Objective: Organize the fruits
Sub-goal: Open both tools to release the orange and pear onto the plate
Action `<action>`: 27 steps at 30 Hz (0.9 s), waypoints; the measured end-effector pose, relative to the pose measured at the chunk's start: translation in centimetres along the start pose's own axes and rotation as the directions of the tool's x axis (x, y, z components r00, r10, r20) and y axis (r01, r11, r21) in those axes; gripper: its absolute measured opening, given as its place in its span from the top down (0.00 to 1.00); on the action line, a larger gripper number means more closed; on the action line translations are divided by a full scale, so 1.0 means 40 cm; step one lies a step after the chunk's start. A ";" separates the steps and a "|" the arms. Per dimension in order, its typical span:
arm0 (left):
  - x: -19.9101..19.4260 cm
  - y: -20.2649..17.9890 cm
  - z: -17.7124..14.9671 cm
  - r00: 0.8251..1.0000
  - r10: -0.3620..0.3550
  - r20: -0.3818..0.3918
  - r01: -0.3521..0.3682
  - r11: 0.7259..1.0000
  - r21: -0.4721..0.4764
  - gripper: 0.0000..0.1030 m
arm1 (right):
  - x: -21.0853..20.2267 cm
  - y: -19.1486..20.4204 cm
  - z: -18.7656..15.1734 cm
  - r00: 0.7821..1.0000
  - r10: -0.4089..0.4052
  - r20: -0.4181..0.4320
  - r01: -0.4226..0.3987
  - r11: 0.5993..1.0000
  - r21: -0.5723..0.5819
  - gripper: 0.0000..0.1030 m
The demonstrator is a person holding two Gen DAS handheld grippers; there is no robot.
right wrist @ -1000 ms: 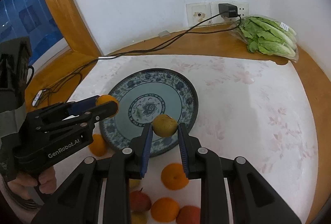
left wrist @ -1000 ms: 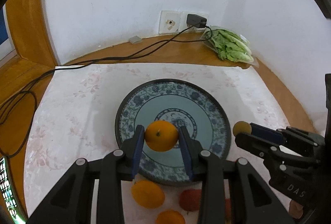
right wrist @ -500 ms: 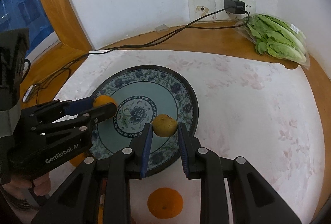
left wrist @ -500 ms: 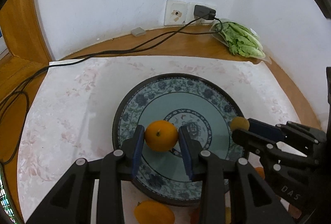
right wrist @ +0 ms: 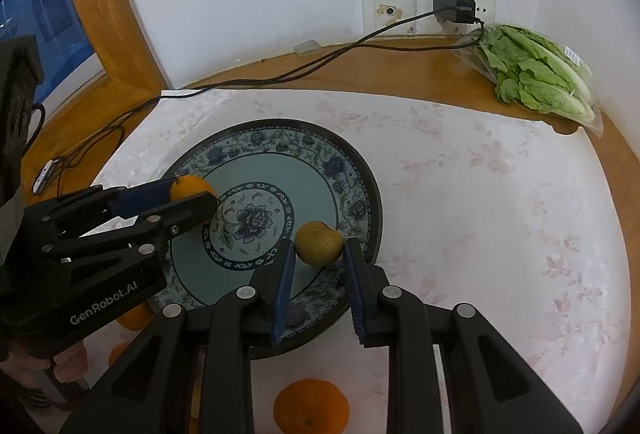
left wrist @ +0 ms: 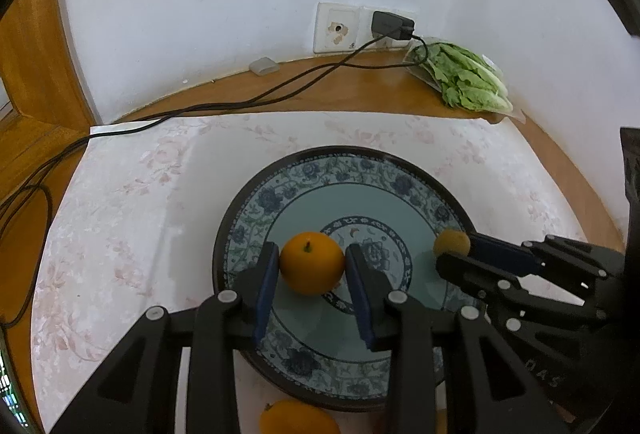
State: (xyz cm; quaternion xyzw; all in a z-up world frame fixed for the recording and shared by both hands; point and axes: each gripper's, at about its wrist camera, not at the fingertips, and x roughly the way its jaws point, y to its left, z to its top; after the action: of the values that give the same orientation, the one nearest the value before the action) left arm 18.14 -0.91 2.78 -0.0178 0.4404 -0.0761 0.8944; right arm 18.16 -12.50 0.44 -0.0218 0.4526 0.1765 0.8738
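Gripping an orange (left wrist: 311, 262), stem up, your left gripper (left wrist: 311, 266) sits over the plate (left wrist: 348, 161) at lower centre. Your right gripper (right wrist: 318, 254) pinches a dull yellow fruit (right wrist: 319, 242) over the plate's right rim. "GenRobot.AI" reads on the left gripper's side.

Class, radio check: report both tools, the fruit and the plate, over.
Left tool shut on orange. Right tool shut on brownish fruit. Both over plate. Nothing in the way.
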 end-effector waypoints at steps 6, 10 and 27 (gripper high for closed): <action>-0.009 -0.007 -0.005 1.000 0.002 0.001 -0.002 1.000 0.019 0.59 | -0.002 -0.004 0.000 1.000 0.009 0.001 -0.009 1.000 0.025 0.74; -0.038 -0.012 -0.009 1.000 0.007 0.025 -0.008 0.999 0.032 0.47 | -0.020 -0.013 -0.005 0.999 0.033 0.010 -0.034 0.998 0.057 0.68; -0.150 0.002 -0.072 1.000 0.003 0.002 -0.003 1.000 -0.022 0.41 | -0.165 -0.002 -0.054 0.997 0.024 0.070 -0.030 0.997 0.073 0.61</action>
State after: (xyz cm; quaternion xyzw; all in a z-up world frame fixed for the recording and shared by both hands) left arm 12.29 0.17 5.73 -0.0272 0.4402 -0.0700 0.8948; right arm 13.03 -14.92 4.43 0.0228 0.4286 0.1720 0.8867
